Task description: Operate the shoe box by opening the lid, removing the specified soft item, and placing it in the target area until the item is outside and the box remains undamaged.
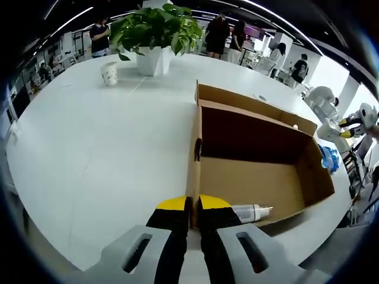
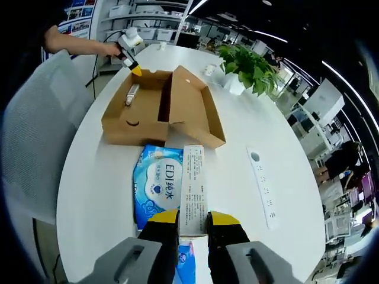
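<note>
White table [image 2: 237, 136] holds the open box [image 2: 157, 106]; left gripper [image 1: 192, 207] pinches its wall; right gripper [image 2: 193, 220] grips the pack [image 2: 160, 183], lying at twelve o'clock, outside.

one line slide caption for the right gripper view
Right gripper clamps a blue wipes pack on the white table, open shoe box beyond.

A large white round table [image 1: 89, 154] is seen in an open office. A potted green plant [image 1: 155, 32] in a white pot is set near its far edge, with a small patterned paper cup [image 1: 109, 73] just beside it. A white power strip [image 2: 262, 186] is laid flat on the tabletop. People [image 1: 217, 34] are seen standing in the background.
</note>
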A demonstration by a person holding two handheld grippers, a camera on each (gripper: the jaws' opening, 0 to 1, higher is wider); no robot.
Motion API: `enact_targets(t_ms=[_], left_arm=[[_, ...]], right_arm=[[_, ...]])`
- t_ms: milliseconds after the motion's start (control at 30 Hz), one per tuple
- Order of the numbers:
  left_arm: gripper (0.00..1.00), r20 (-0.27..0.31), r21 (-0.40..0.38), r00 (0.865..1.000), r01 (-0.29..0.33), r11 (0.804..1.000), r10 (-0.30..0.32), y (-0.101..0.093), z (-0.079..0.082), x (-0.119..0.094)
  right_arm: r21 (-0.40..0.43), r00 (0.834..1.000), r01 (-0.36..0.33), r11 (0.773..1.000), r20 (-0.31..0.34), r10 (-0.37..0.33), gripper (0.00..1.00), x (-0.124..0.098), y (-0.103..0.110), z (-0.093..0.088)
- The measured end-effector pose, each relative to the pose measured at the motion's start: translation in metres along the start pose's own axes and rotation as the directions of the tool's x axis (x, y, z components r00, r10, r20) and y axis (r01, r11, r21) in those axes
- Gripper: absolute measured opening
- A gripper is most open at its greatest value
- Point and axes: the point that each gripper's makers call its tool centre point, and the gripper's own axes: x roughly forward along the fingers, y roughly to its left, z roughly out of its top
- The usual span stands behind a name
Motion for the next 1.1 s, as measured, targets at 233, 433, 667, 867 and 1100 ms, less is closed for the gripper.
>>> enact_targets(t_ms=[233, 433, 667, 867, 1100], left_arm=[[0.03, -0.002, -0.001, 1.000, -0.001, 1.000, 0.001, 0.001, 0.000, 0.001], [0.03, -0.002, -0.005, 1.000, 0.000, 1.000, 0.000, 0.001, 0.000, 0.001], [0.03, -0.009, -0.003, 1.000, 0.002, 1.000, -0.002, 0.001, 0.000, 0.002], [0.03, -0.011, -0.001, 1.000, 0.002, 1.000, -0.002, 0.001, 0.000, 0.003], [0.03, -0.018, 0.007, 1.000, -0.001, 1.000, 0.002, 0.001, 0.000, 0.005]], right_arm=[[-0.005, 1.000, 0.007, 1.000, -0.030, -0.008, 0.14, 0.001, -0.011, -0.014], [-0.004, 0.998, 0.013, 1.000, -0.061, -0.013, 0.14, 0.002, -0.021, -0.031], [-0.001, 0.996, 0.009, 1.000, -0.094, -0.009, 0.14, 0.003, -0.026, -0.050], [0.005, 0.993, 0.003, 1.000, -0.120, -0.002, 0.14, 0.004, -0.028, -0.066], [0.008, 0.988, -0.006, 1.000, -0.156, 0.007, 0.14, 0.008, -0.027, -0.083]])
